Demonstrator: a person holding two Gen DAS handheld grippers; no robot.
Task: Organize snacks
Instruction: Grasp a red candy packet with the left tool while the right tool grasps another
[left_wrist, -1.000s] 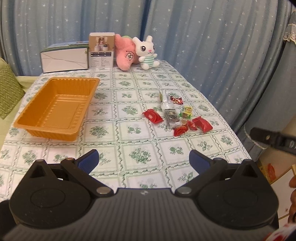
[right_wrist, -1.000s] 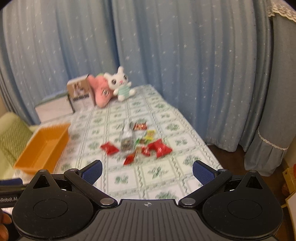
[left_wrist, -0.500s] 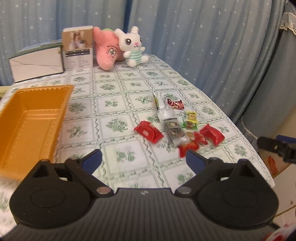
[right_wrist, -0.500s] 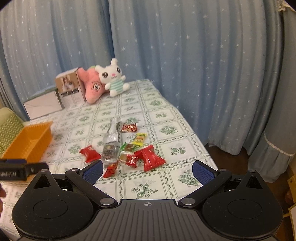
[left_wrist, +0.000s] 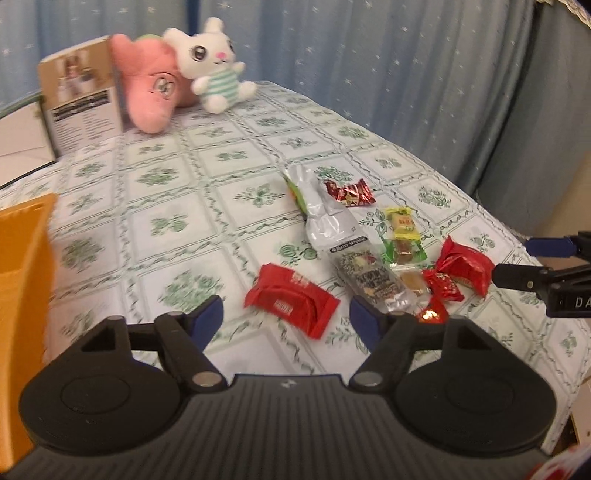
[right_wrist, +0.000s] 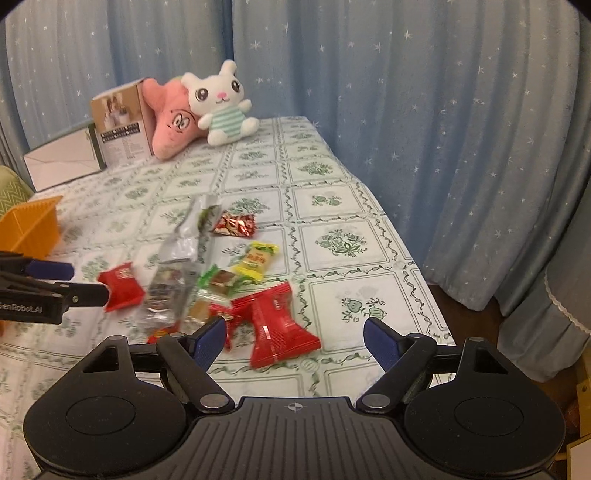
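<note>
Now both jaws, lately closing, stand apart and empty: left hand-held gripper (left_wrist: 286, 319) over a red snack packet (left_wrist: 291, 300), right hand-held gripper (right_wrist: 295, 339) over another red packet (right_wrist: 275, 325).

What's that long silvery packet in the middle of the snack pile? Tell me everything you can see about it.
The silver snack packet is a long foil-like pouch lying flat on the patterned tablecloth. Its far end is crinkled, shiny and flattened; its near end is clear, showing dark print and brownish contents, with a dark label band across the middle. A green wrapper peeks out along its far edge. Small wrapped candies crowd its right side. Neither gripper touches it.
</note>
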